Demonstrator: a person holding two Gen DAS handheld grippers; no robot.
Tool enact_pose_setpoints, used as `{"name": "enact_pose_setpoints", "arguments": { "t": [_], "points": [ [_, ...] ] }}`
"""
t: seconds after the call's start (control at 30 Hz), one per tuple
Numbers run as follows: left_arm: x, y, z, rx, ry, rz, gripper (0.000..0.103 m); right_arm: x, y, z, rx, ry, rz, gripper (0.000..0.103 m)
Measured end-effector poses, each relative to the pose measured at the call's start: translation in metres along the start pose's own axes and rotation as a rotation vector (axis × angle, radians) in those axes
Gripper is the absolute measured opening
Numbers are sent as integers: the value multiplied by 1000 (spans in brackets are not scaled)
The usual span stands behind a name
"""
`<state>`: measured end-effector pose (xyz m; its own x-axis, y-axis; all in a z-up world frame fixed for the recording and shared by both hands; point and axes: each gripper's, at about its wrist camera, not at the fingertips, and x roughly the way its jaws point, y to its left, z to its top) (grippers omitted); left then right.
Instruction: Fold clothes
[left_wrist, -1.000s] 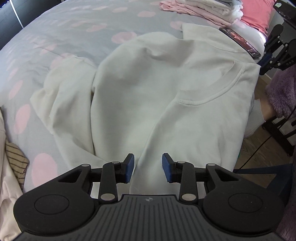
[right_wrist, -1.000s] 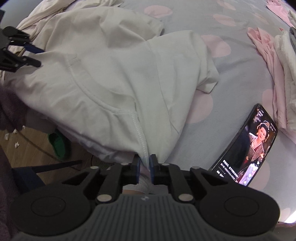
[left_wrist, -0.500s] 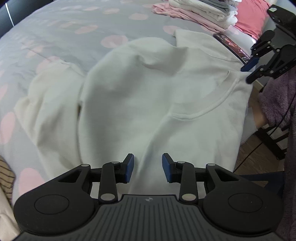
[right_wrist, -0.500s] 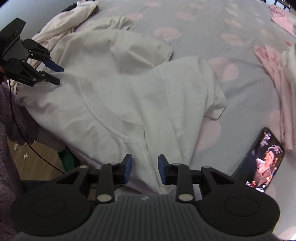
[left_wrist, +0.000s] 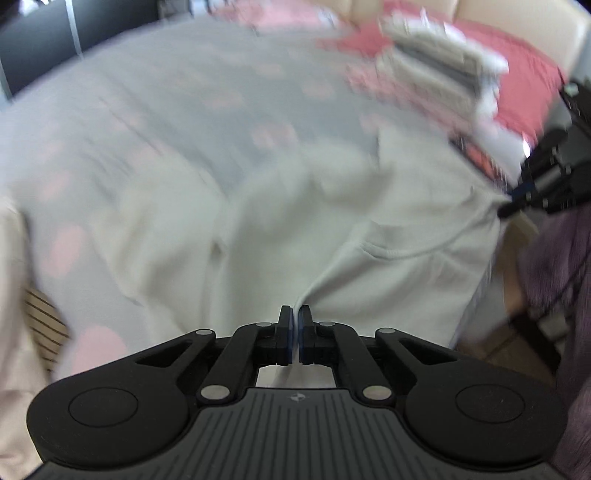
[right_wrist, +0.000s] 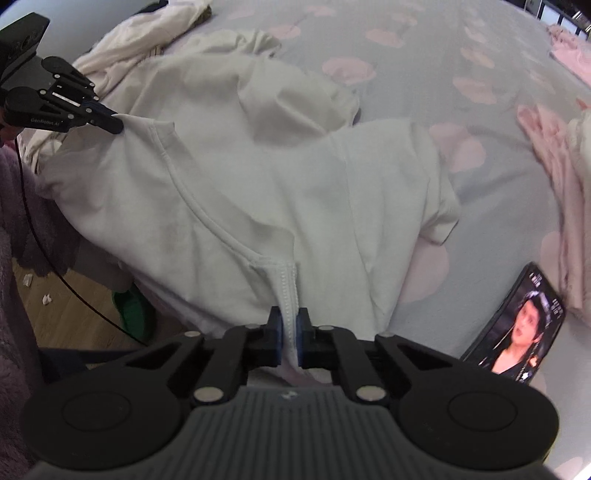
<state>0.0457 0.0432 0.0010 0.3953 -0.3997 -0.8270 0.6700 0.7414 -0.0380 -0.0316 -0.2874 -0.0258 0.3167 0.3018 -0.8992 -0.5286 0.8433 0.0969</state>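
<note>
My left claw (left_wrist: 295, 325) and right claw (right_wrist: 289, 328), parted half a second ago, are now both clenching the white T-shirt (right_wrist: 258, 184) at its shoulders, beside its collar (right_wrist: 207, 218), on the bed (right_wrist: 424, 48).

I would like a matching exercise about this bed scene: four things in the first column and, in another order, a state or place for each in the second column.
Column one:
1. white T-shirt
2. phone
3. left gripper
4. bedsheet

Column two:
a. grey with pink dots
b. screen lit, lying right of the shirt
c. shut on one shoulder of the shirt
d. spread out, neckline towards the bed's edge

Pairs: 1-d, 2-b, 3-c, 4-a
</note>
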Motion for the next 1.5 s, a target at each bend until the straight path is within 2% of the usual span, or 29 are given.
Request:
{"name": "enact_pose_setpoints", "arguments": {
  "t": [0.17,0.3,0.47,0.63,0.73,0.8,0.9,1.0,1.13,1.23,1.33,1.4,1.5],
  "points": [
    [-95,-1,39,-36,-258,116,0,-72,15,38,-90,-181,-118,7],
    [-169,-11,74,-28,-434,255,0,-152,35,79,-191,-400,-285,7],
    [-246,-38,111,16,-649,413,0,-231,64,120,-246,-629,-497,6],
    [-326,-76,122,27,-943,499,1,-307,100,135,-266,-874,-672,3],
    [-367,-102,122,49,-1071,539,1,-348,116,131,-273,-1020,-730,3],
    [-391,-117,124,66,-1134,570,1,-366,124,130,-262,-1080,-718,2],
    [-422,-137,125,80,-1217,617,0,-375,139,132,-272,-1118,-651,2],
    [-429,-153,129,107,-1223,647,0,-376,150,134,-285,-1139,-581,2],
    [-415,-169,128,142,-1162,651,0,-392,144,128,-210,-1206,-656,2],
    [-417,-173,113,157,-1169,671,0,-419,139,116,-166,-1301,-728,2],
    [-422,-169,104,151,-1153,663,0,-437,143,108,-184,-1312,-700,2],
    [-423,-170,99,172,-1112,654,0,-436,149,98,-225,-1340,-743,2],
    [-419,-173,88,201,-1060,664,1,-437,148,92,-229,-1336,-715,2]
  ]
}}
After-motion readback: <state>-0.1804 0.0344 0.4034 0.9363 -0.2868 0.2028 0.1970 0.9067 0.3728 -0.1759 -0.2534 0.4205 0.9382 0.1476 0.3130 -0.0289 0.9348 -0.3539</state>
